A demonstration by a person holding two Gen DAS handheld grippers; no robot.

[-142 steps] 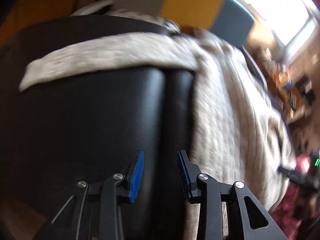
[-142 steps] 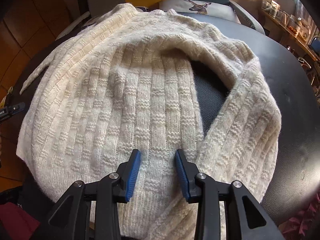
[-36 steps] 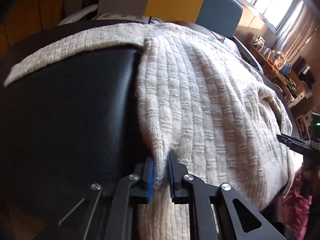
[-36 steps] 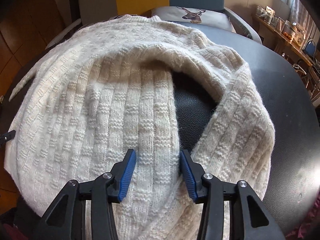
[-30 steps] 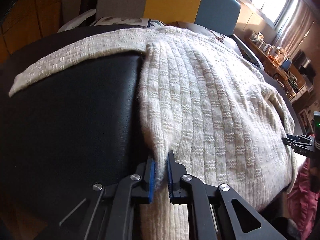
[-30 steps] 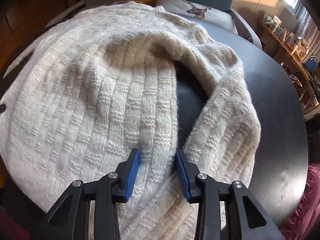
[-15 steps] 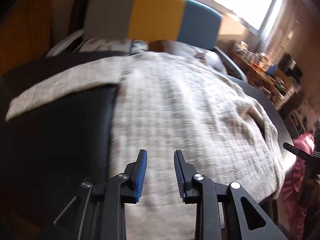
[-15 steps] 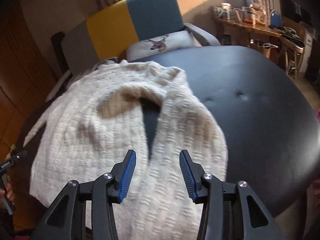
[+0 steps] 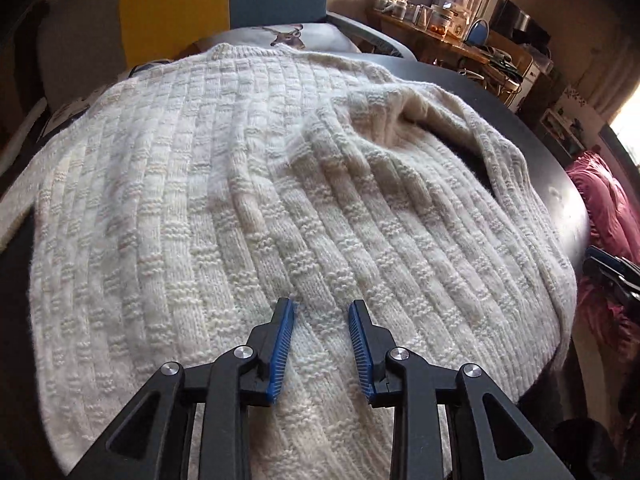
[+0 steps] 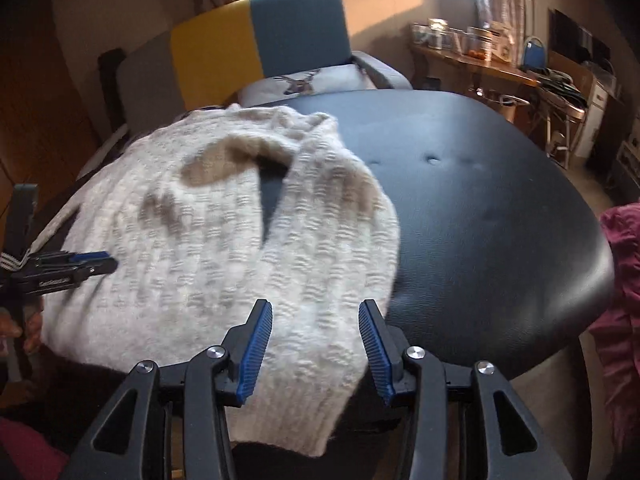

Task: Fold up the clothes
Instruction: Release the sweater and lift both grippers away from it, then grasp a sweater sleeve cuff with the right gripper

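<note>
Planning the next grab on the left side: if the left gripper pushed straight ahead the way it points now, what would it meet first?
Most likely the cream ribbed knit sweater spread on the black padded table. The left gripper, jaws open, points across the knit just ahead of its fingertips; exact height above it is unclear.

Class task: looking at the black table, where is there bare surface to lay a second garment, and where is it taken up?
Free: the table's right half, from the sweater's right edge to the far rim near the pink cloth. Crowded: the left half, under the sweater, with the left gripper at its left edge. Both grippers are open.
</note>
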